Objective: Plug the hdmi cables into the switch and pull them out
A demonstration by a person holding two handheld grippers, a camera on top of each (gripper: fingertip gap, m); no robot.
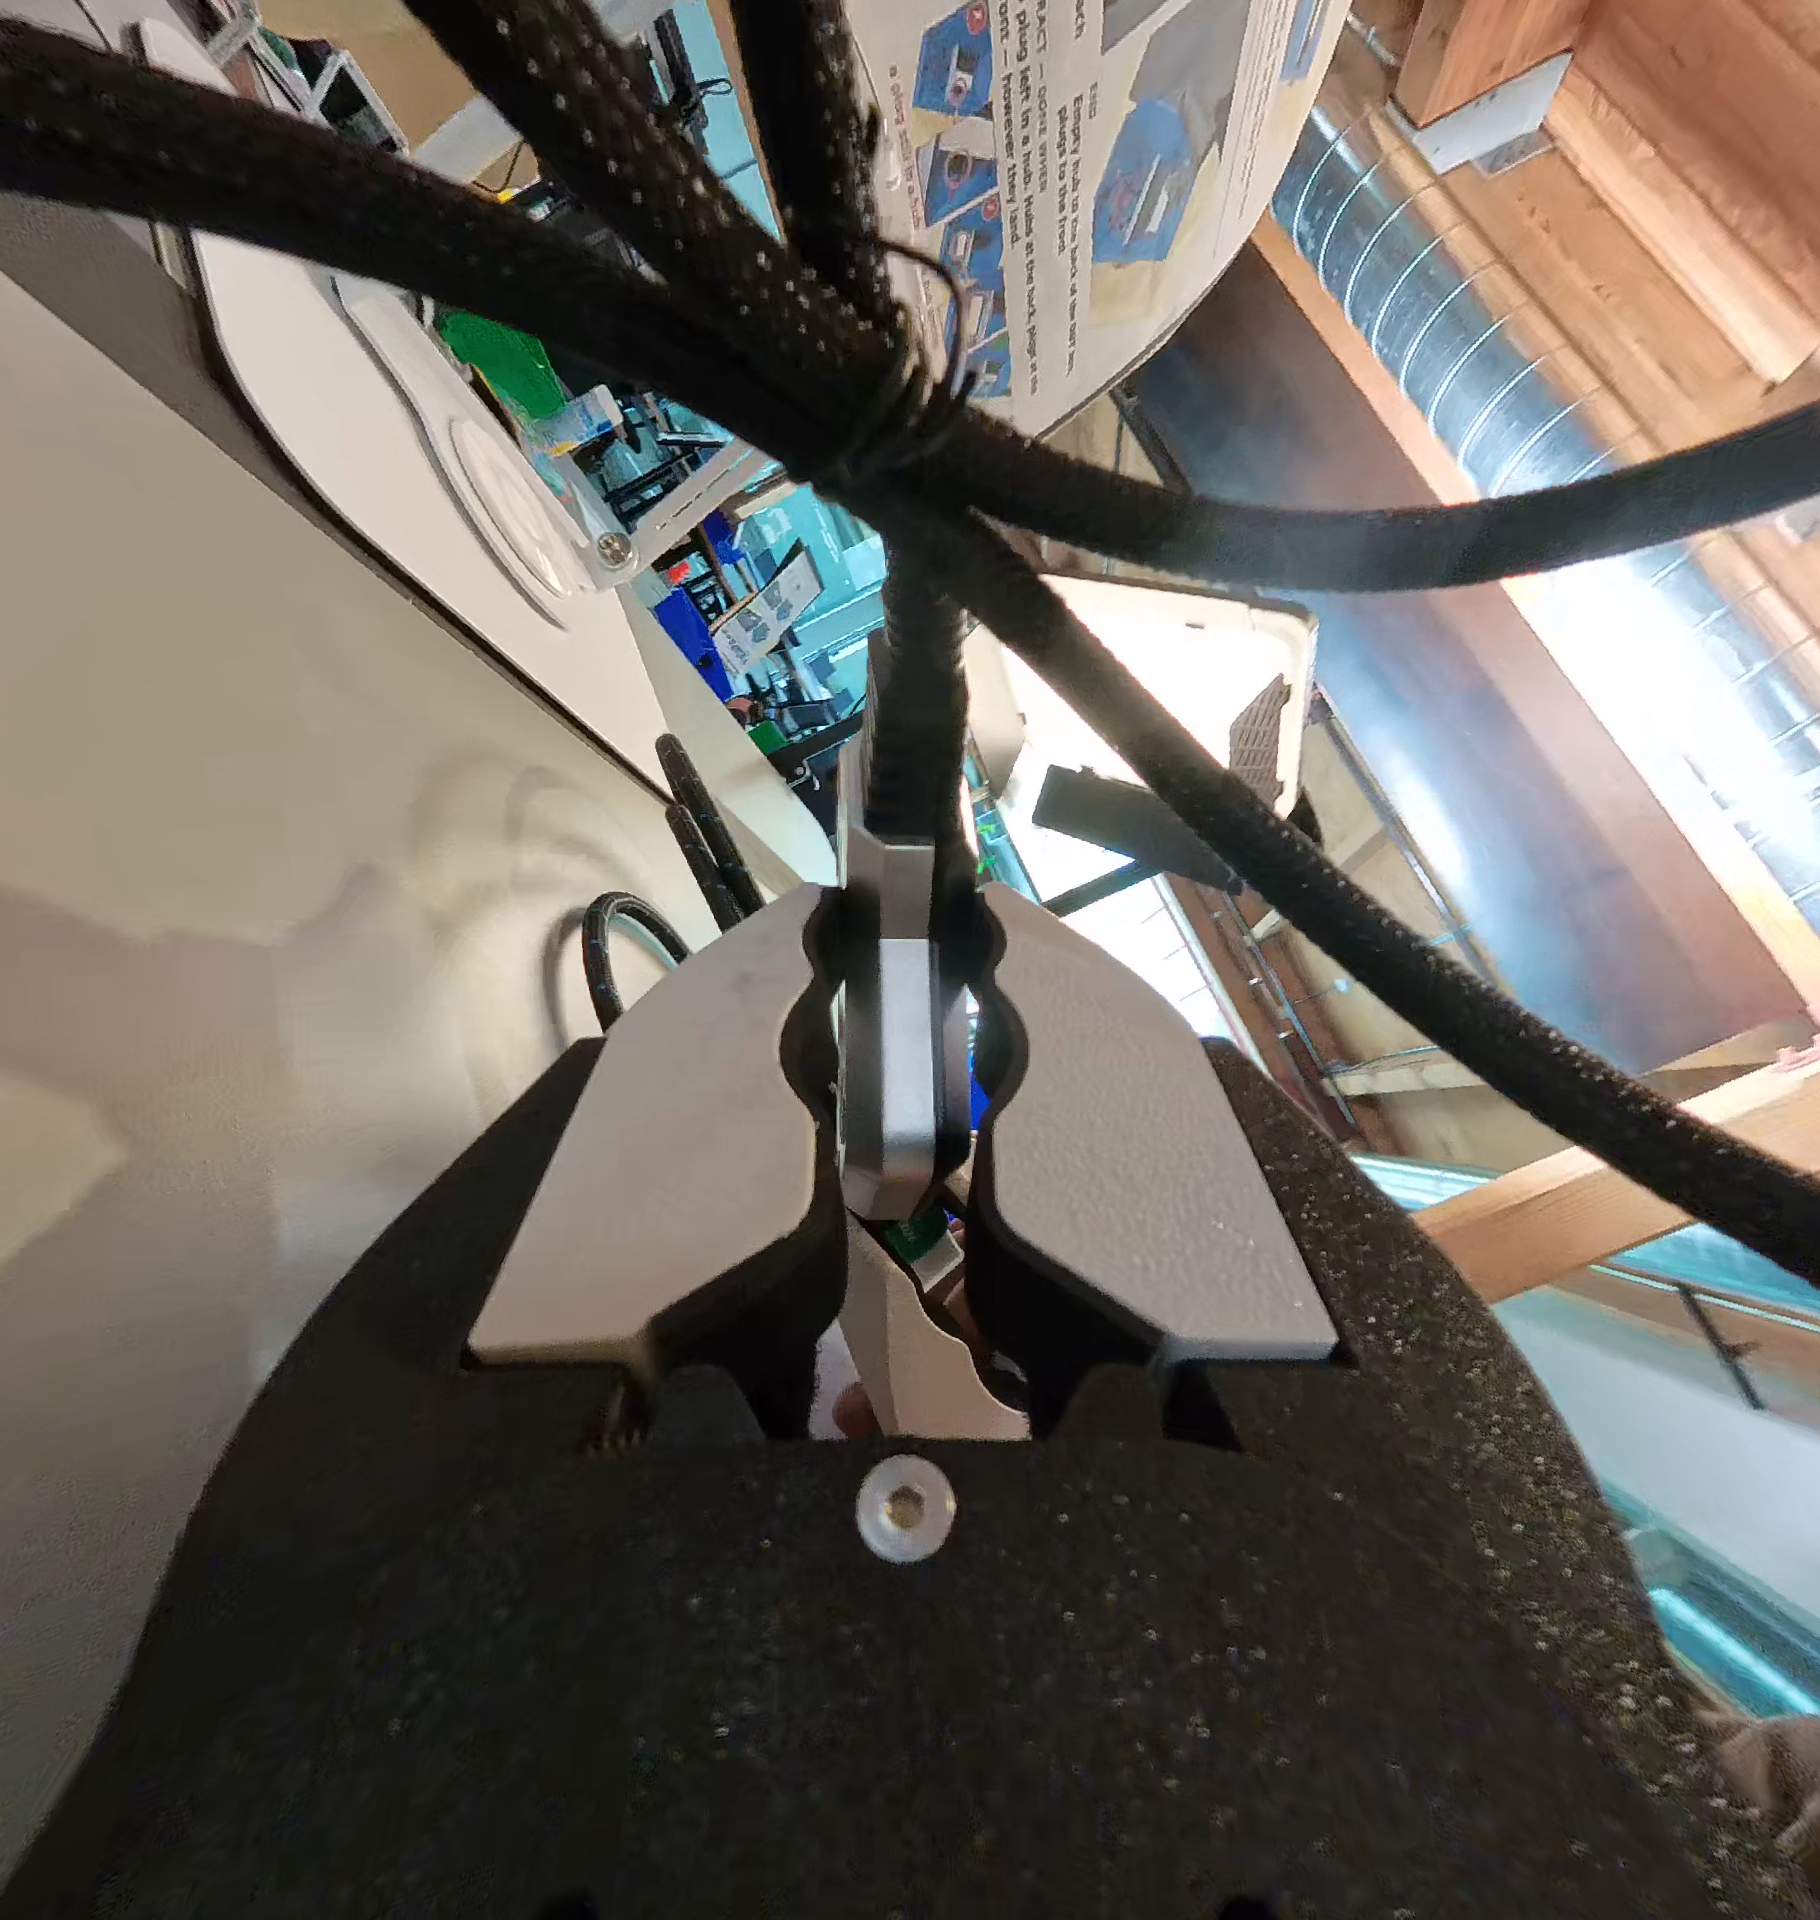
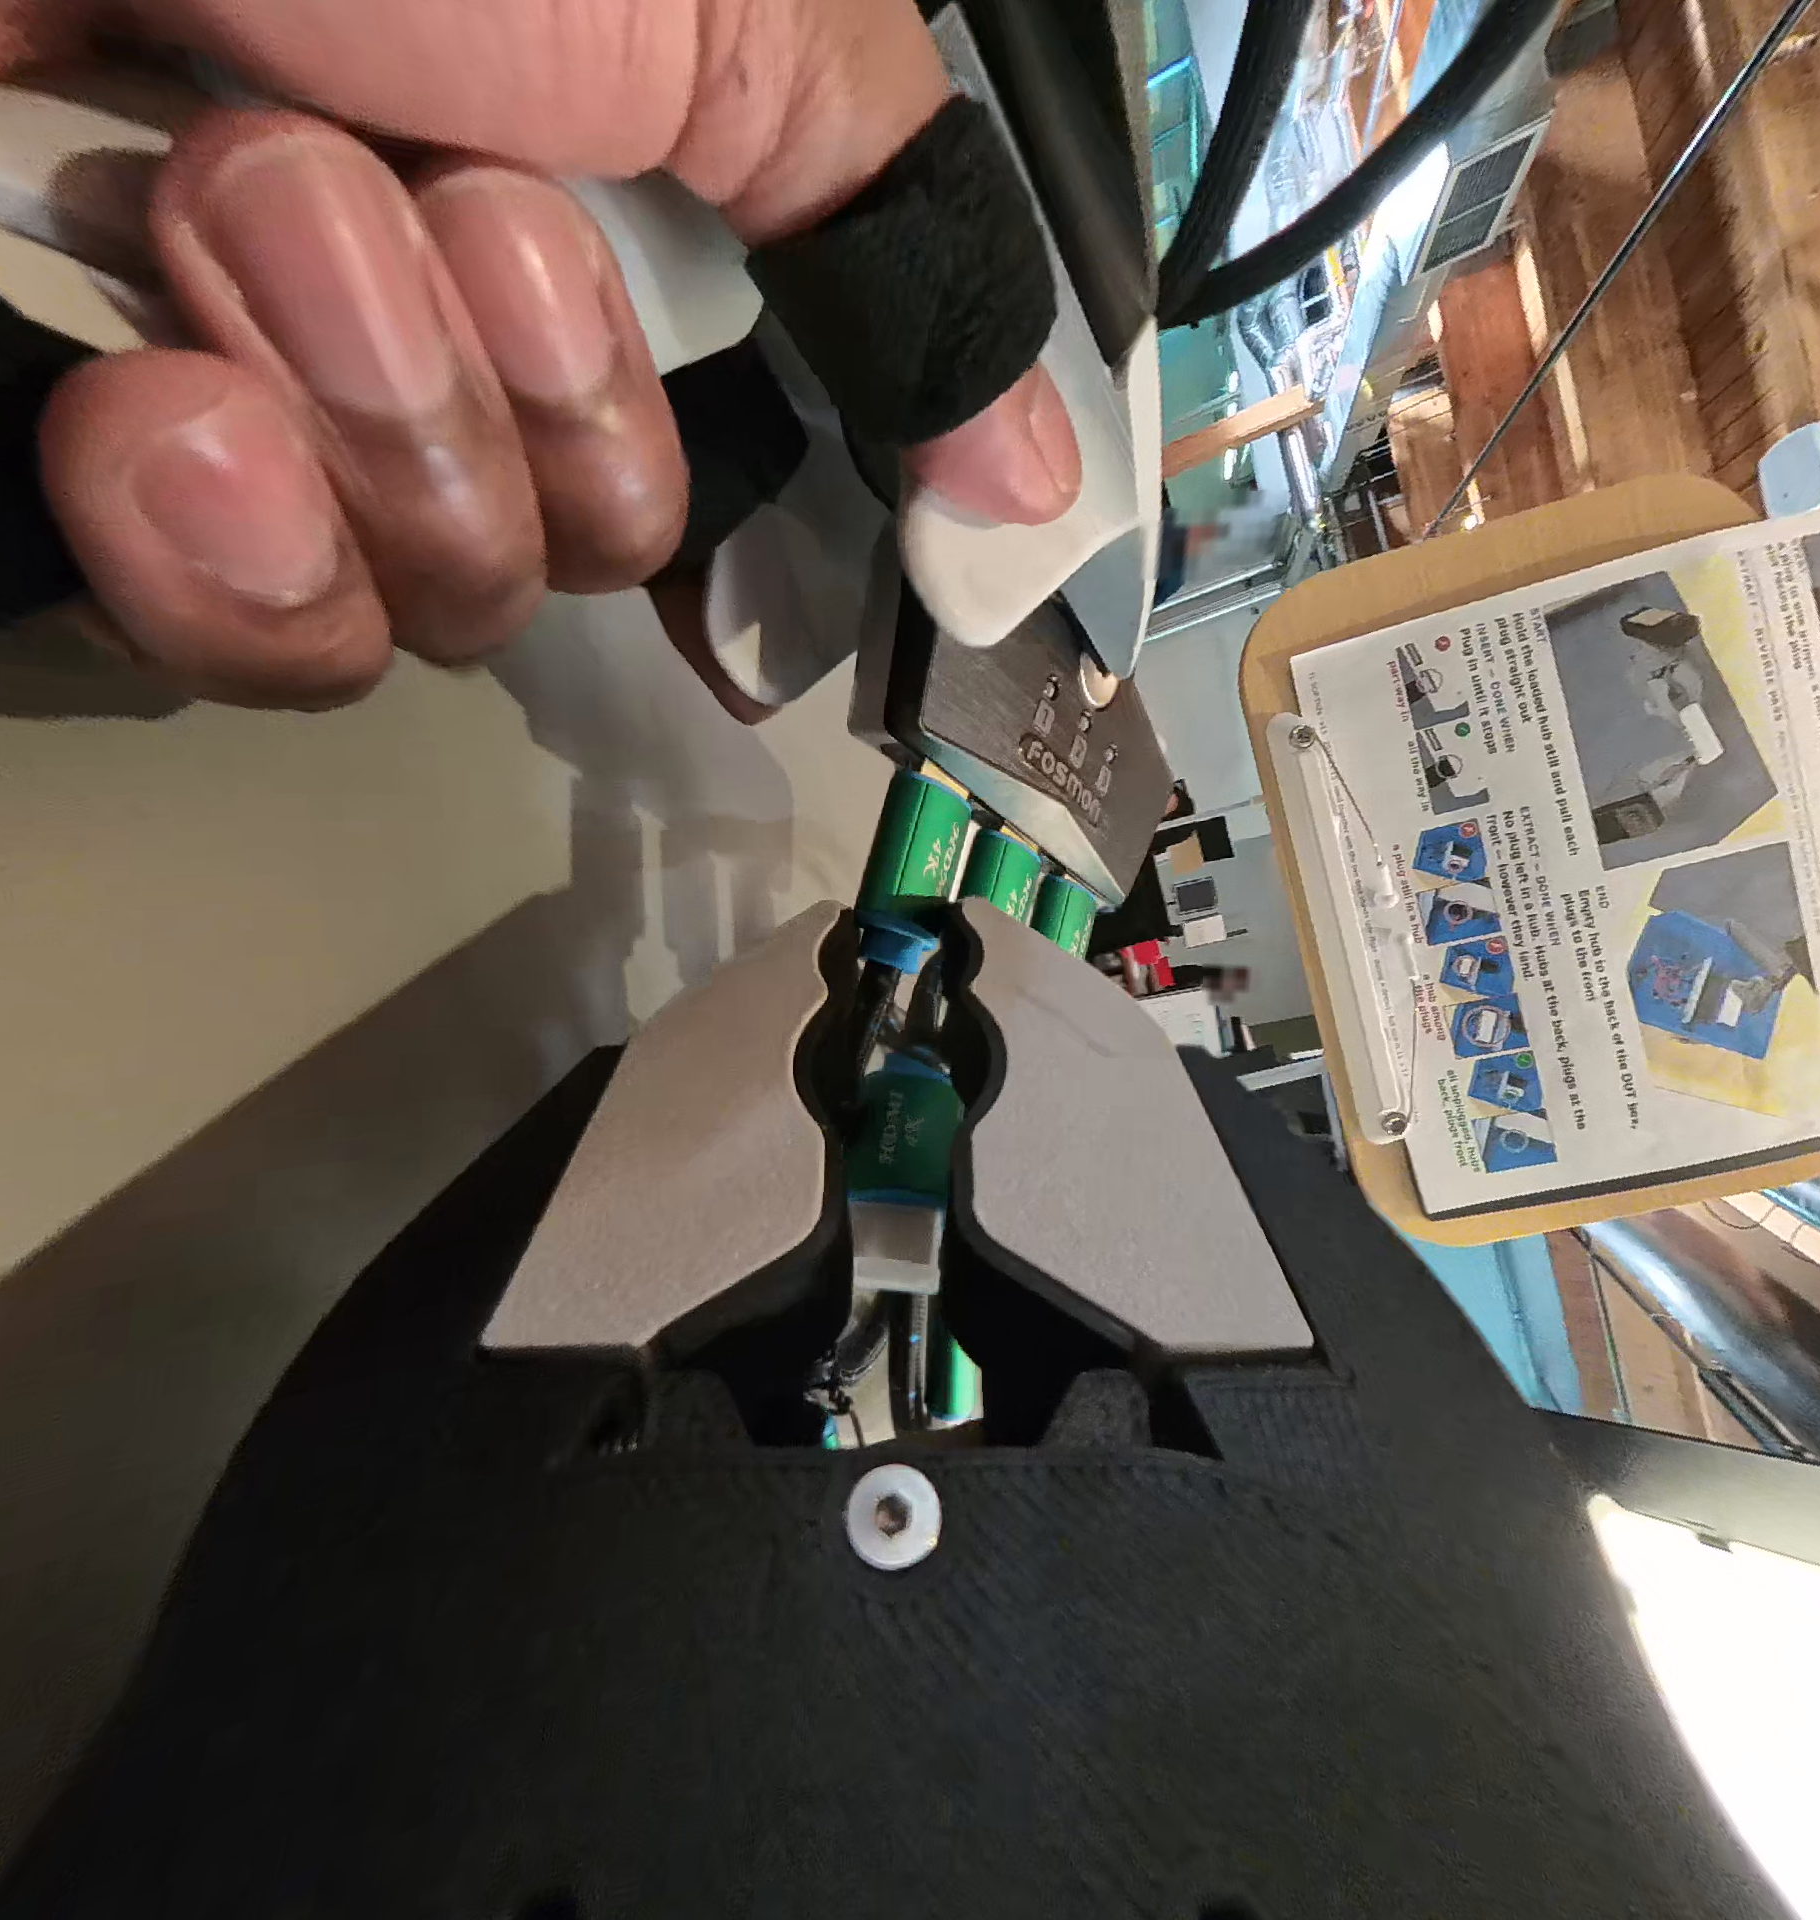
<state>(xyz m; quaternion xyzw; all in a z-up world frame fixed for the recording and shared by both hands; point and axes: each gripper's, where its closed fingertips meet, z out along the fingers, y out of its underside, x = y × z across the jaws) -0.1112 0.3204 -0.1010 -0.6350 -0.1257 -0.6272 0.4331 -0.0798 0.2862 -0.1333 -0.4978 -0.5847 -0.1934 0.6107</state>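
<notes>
My left gripper [image 1: 906, 904] is shut on a flat grey metal hub [image 1: 901, 1039], seen edge-on between the pads. A bundle of black braided cables [image 1: 677, 312] rises from the hub. In the right wrist view a hand [image 2: 366, 364] holds that gripper, and its white fingers [image 2: 989, 582] clamp the hub [image 2: 1031, 748]. Three green plugs [image 2: 916, 842] sit side by side in the hub's edge. My right gripper [image 2: 901, 920] is just below them, its fingertips around the blue collar of the leftmost plug. Another green plug [image 2: 901, 1132] with a silver connector sits deeper between the pads, which press its sides.
A wooden board with an illustrated instruction sheet [image 2: 1612, 831] stands to the right; it also shows in the left wrist view [image 1: 1041, 156]. A beige table top [image 2: 210, 935] lies to the left. More black cables [image 1: 615, 966] lie beside the left fingers.
</notes>
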